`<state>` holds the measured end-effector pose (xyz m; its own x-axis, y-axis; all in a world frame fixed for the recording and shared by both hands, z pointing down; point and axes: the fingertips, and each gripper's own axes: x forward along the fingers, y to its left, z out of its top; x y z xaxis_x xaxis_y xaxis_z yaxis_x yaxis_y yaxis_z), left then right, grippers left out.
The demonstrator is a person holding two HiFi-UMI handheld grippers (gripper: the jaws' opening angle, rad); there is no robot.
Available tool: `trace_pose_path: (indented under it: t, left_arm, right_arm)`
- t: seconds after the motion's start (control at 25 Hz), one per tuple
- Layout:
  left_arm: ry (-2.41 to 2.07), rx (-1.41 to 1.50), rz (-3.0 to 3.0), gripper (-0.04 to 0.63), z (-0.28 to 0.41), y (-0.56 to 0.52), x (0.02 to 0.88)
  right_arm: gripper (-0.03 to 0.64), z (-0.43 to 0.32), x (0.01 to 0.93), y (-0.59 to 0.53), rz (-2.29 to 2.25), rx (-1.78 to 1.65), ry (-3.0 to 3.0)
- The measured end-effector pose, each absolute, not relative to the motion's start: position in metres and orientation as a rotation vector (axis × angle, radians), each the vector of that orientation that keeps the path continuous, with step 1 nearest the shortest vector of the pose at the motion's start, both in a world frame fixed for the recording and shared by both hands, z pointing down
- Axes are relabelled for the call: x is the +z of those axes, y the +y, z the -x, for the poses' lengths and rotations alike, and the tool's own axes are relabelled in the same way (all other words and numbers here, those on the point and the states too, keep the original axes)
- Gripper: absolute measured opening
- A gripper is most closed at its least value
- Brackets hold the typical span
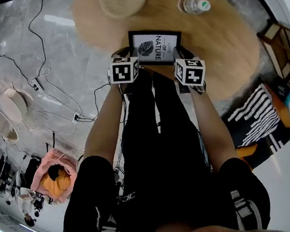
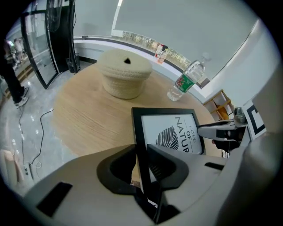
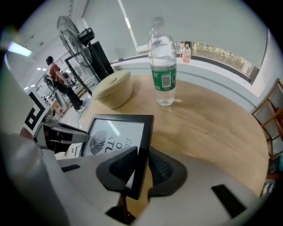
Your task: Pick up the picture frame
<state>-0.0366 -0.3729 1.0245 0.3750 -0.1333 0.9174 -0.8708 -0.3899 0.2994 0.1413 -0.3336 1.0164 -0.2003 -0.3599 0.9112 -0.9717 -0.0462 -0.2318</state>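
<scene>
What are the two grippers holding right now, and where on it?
The picture frame: the left gripper pinches its left side bar and the right gripper its right side bar, both near the corners nearest the person.

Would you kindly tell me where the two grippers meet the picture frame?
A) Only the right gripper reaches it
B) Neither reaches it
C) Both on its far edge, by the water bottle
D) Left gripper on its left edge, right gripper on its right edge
D: the picture frame has its left edge between the jaws of the left gripper and its right edge between those of the right gripper.
</scene>
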Motion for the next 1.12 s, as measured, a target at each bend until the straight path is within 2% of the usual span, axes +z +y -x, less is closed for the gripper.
trace_pose_path:
  t: [0.64,1.12]
  left_arm:
    - [-1.066,0.841,-2.123,0.092,0.039,-0.381,0.697]
    - [-1.305,0.566,-2.461,0.097,0.058,-0.376,0.425]
  right_arm:
    - [0.094,-0.14,0.7,-0.338,-1.67,1.031,-1.903]
    - [0.087,-0.125,0.422,-0.35,-1.908,0.511,-2.215]
